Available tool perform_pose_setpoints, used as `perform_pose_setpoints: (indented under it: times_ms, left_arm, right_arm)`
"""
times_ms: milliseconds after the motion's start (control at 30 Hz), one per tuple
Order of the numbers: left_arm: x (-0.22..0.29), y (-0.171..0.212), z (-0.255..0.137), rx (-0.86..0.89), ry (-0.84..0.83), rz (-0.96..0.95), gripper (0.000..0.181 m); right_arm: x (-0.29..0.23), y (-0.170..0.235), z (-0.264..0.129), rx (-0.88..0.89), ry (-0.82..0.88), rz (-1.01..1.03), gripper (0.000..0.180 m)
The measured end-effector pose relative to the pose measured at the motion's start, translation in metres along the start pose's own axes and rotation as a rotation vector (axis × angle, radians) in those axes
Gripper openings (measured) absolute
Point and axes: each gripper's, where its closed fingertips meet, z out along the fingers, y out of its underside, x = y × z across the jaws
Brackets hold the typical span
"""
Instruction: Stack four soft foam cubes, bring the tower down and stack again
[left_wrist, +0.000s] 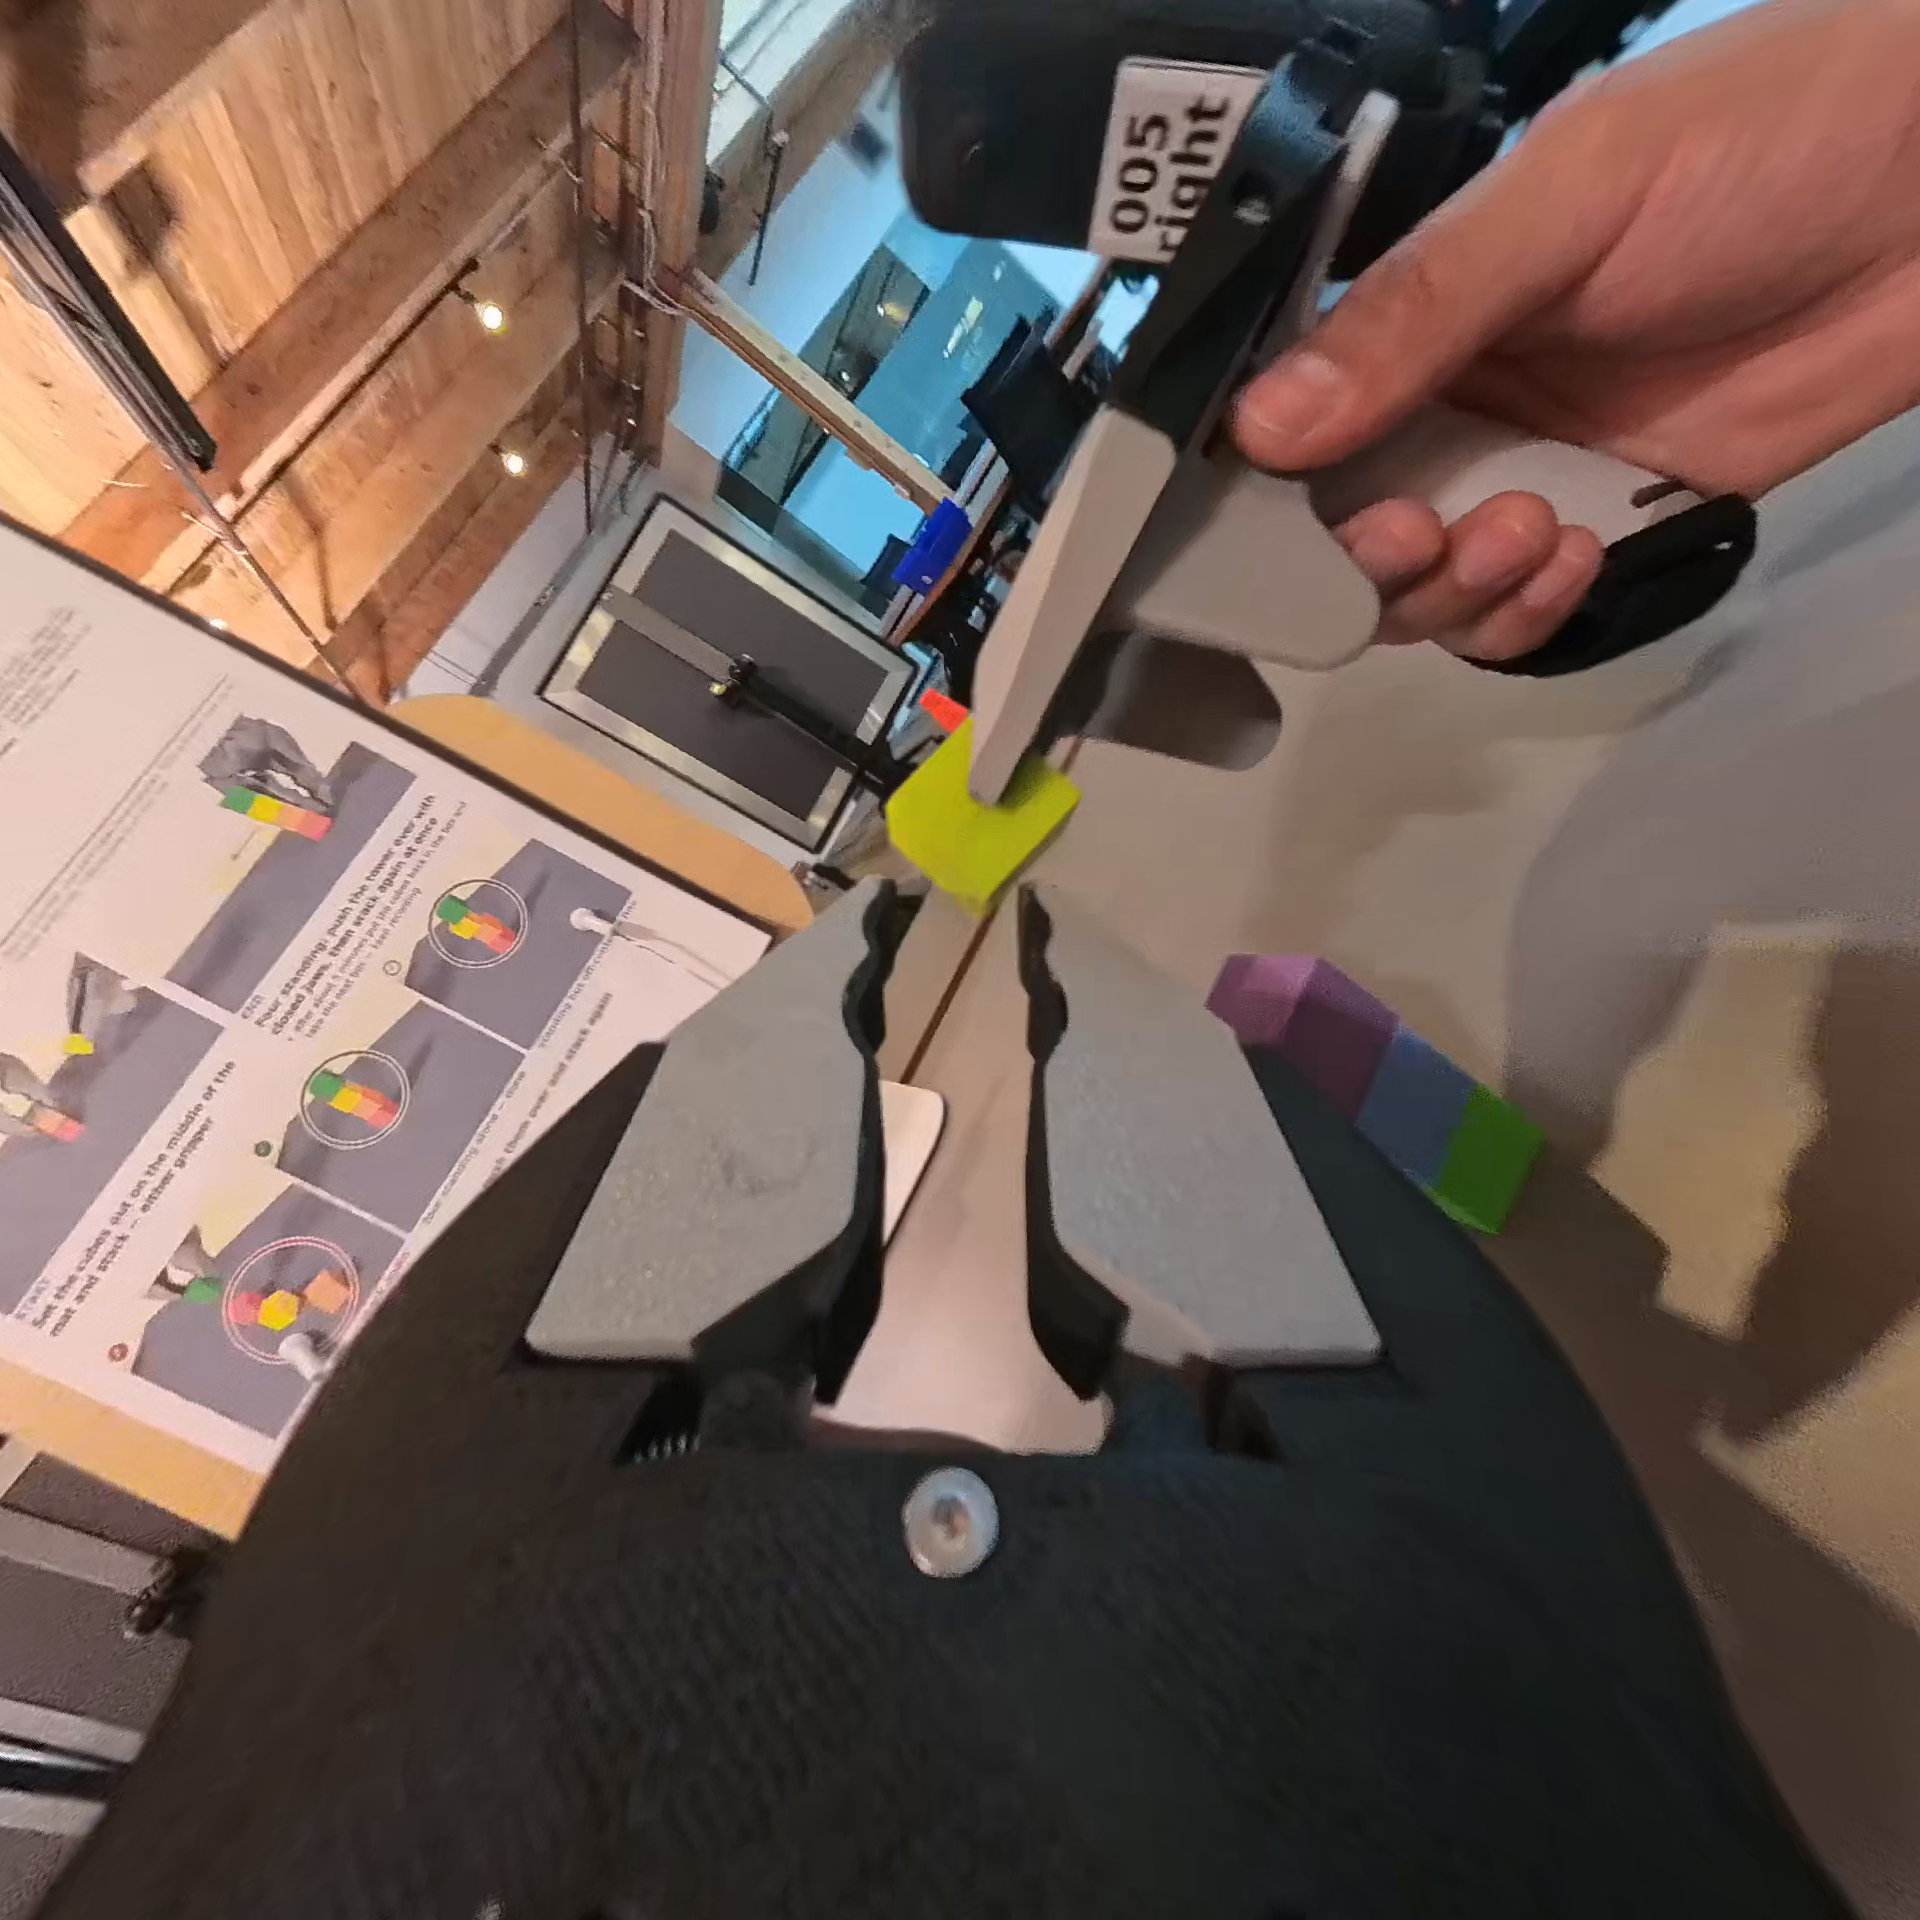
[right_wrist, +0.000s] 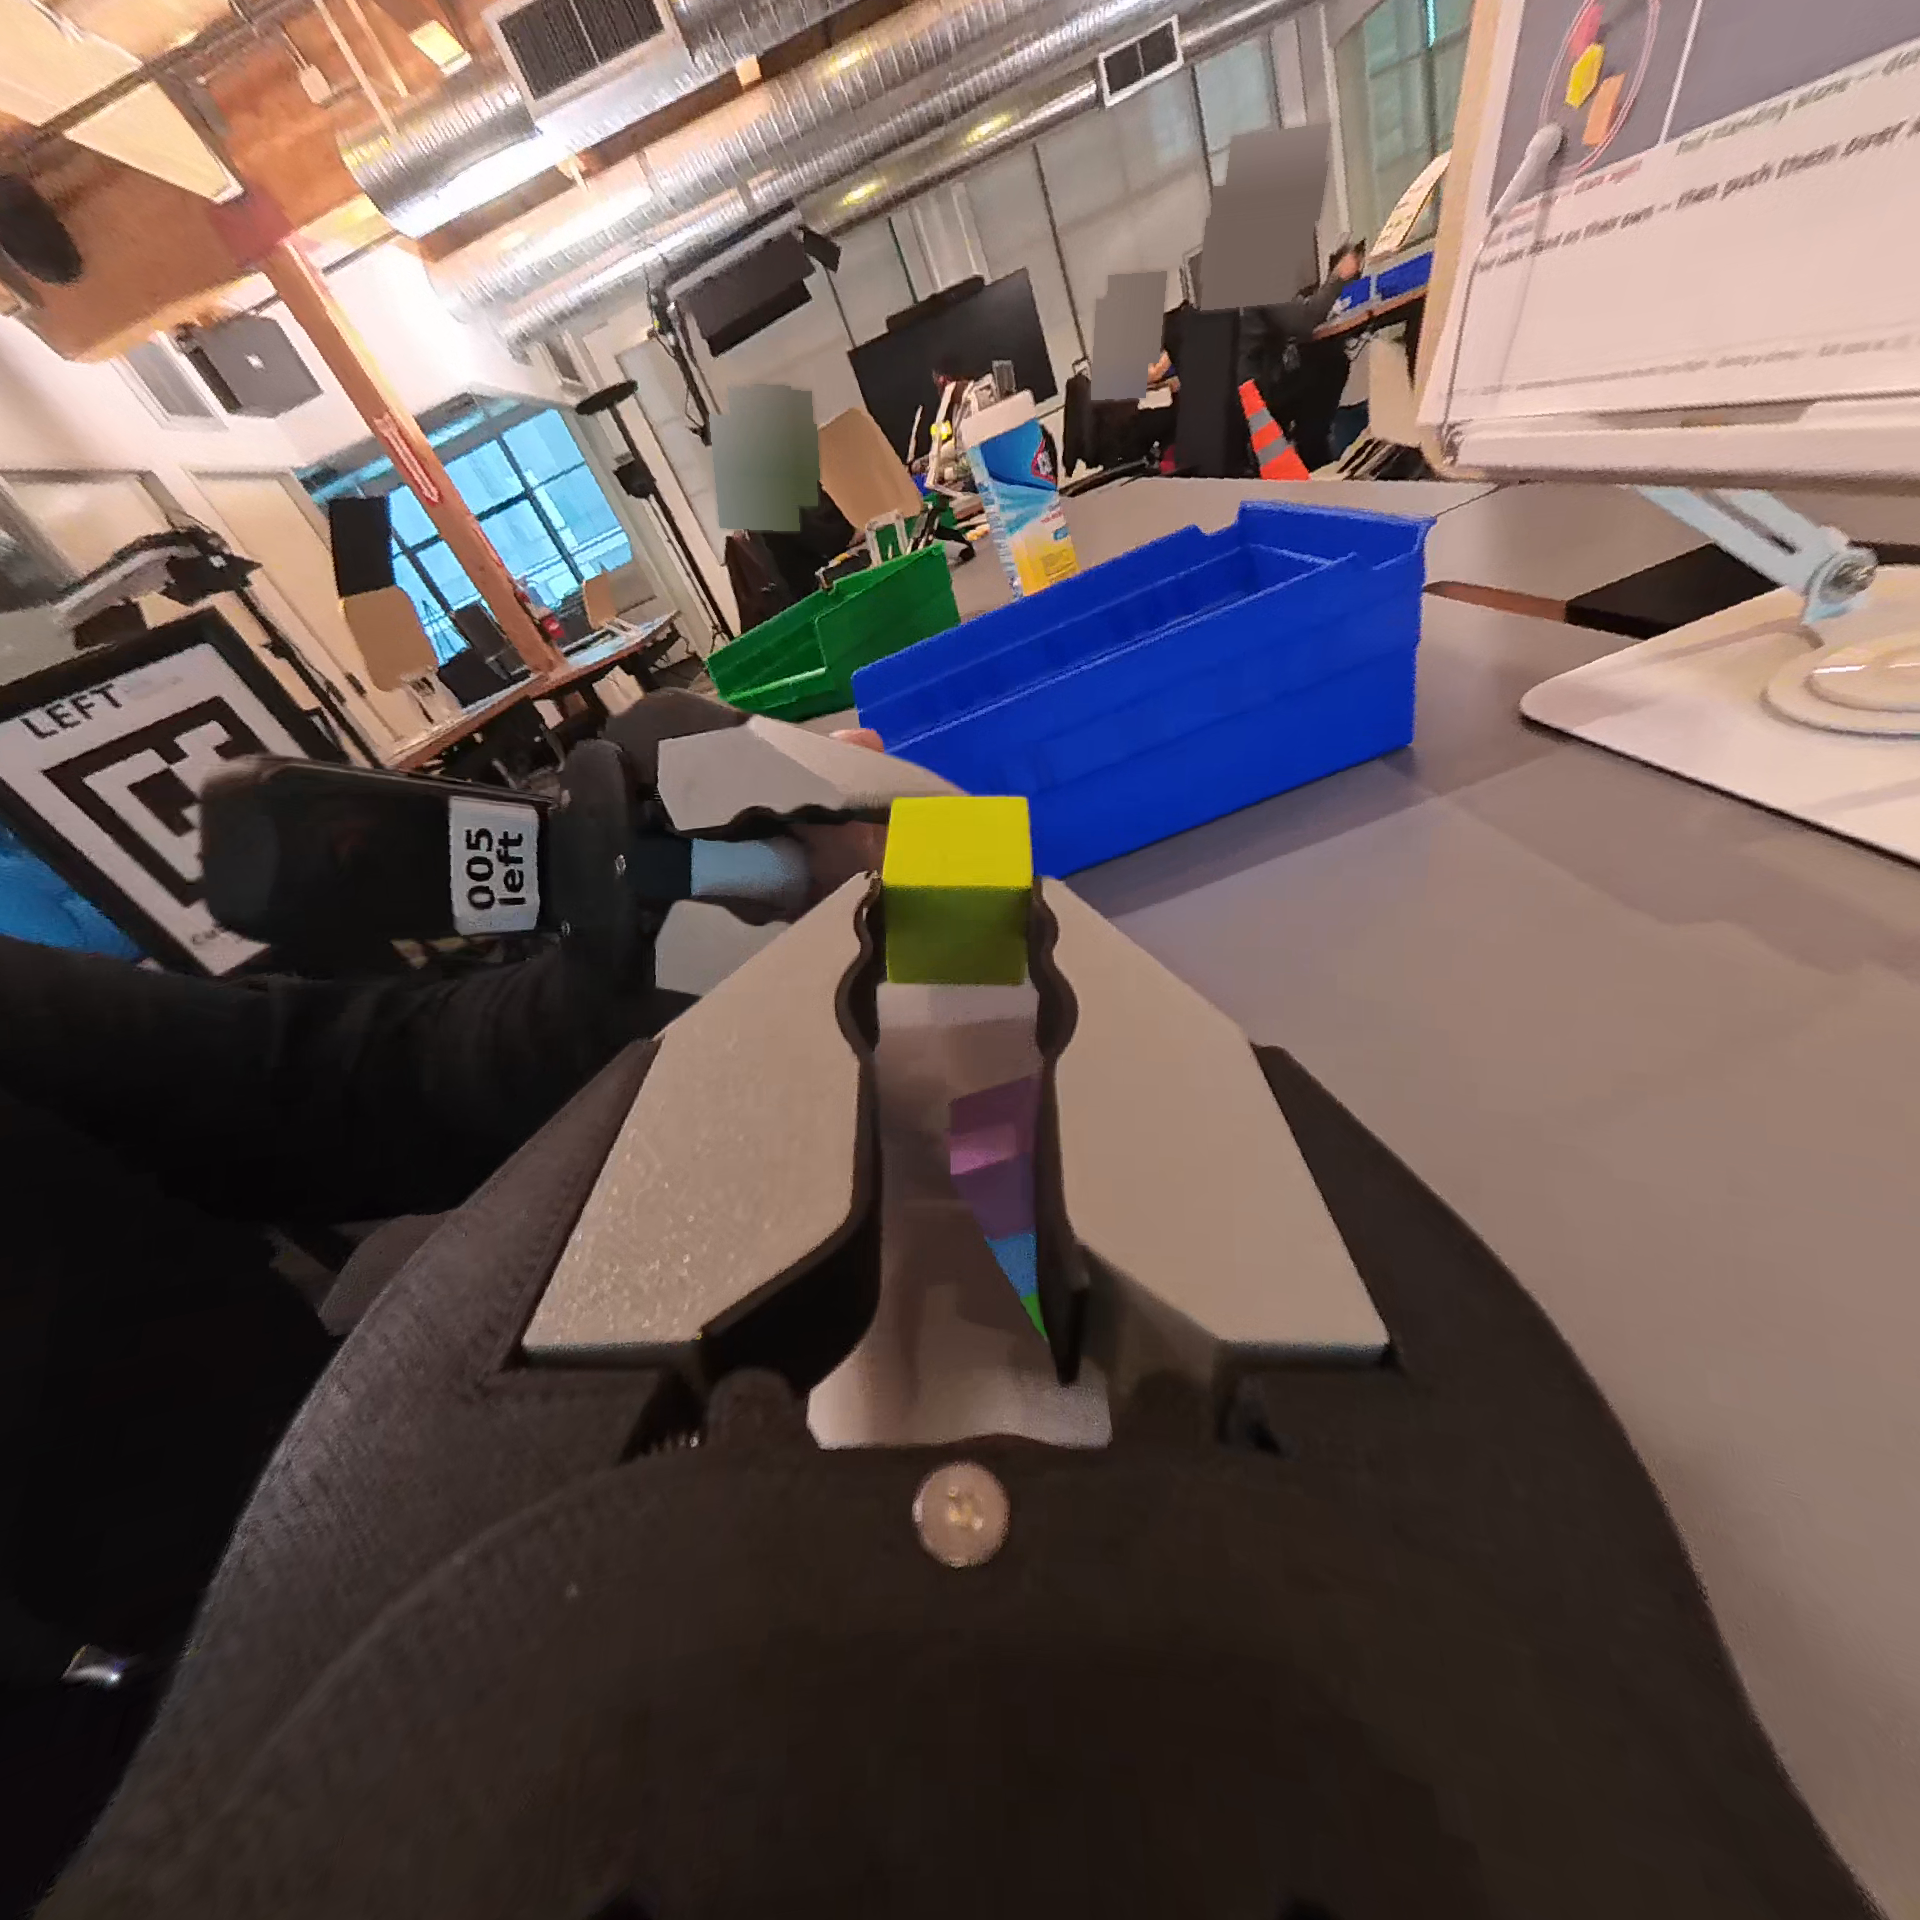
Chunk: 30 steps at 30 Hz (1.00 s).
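Foam like the yellow cube (right_wrist: 957, 902) is probably light and squashy, so a gentle pinch on two opposite flat faces suits it; the right gripper (right_wrist: 954, 914) has it so, jaws closed on its sides, held in the air above a three-cube stack (left_wrist: 1382, 1086) of purple, blue and green. The left gripper (left_wrist: 954, 914) hangs beside the stack, slightly open and empty. Beyond the stack, a blue bin (right_wrist: 1143, 665) sits on the smooth grey table (right_wrist: 1558, 1039), in a busy workshop.
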Motion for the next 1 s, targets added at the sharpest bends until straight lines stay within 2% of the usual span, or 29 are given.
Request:
perform_pose_setpoints:
  times_ms: [100,200,300,400,567,1000]
  left_arm:
    - [-0.017,0.011,-0.005,-0.013,-0.038,-0.043,0.013]
    - [-0.036,0.043,-0.001,-0.149,-0.099,-0.178,0.000]
    - [-0.035,0.087,0.003,-0.337,-0.102,-0.271,0.000]
    - [-0.027,0.111,0.005,-0.437,-0.082,-0.282,0.000]
    - [-0.022,0.115,0.005,-0.453,-0.055,-0.363,0.000]
    - [-0.030,0.118,0.002,-0.462,-0.095,-0.418,0.003]
  right_arm:
    - [0.002,-0.006,-0.009,0.014,0.013,-0.014,0.024]
    - [0.000,0.002,-0.011,-0.046,0.009,-0.061,0.024]
    - [0.001,0.014,-0.009,-0.119,0.025,-0.126,0.024]
    - [0.002,0.024,-0.003,-0.172,0.039,-0.165,0.024]
    - [0.002,0.040,0.004,-0.251,0.065,-0.228,0.024]
    - [0.006,0.055,0.005,-0.328,0.071,-0.264,0.025]
